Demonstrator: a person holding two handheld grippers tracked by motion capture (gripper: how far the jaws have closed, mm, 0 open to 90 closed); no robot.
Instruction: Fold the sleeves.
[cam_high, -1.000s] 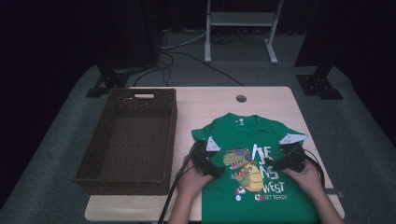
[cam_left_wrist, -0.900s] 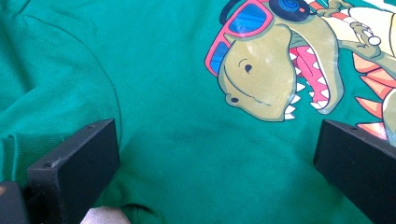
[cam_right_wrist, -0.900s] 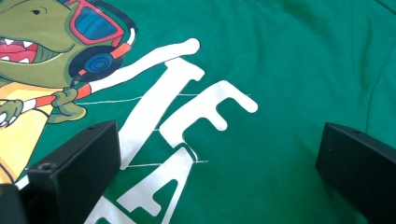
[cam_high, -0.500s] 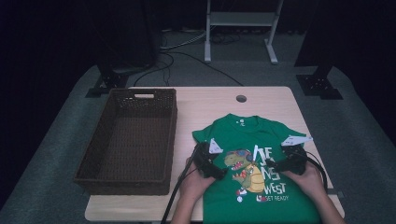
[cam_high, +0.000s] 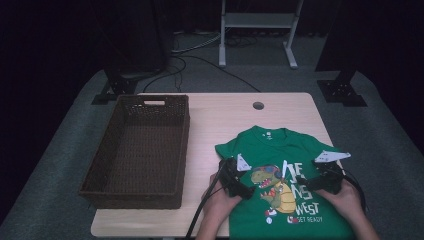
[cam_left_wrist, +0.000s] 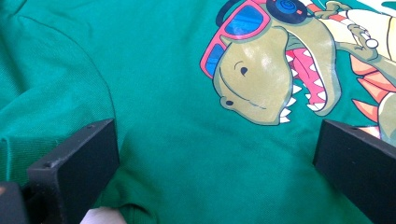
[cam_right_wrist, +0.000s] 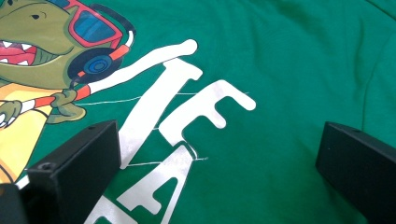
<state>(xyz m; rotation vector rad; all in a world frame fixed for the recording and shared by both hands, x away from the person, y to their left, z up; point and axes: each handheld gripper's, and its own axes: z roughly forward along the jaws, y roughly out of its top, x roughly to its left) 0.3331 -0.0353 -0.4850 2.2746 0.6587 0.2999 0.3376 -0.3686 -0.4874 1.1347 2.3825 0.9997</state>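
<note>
Where the high view shows basket (cam_high: 137, 152), tool views show shirt (cam_left_wrist: 163, 93).

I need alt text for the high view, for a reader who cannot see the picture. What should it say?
A person's two hands hold the left gripper and the right gripper over a green T-shirt with a dinosaur print, spread flat on a light wooden table. A brown wicker basket, with nothing inside, stands on the table's left side.
</note>
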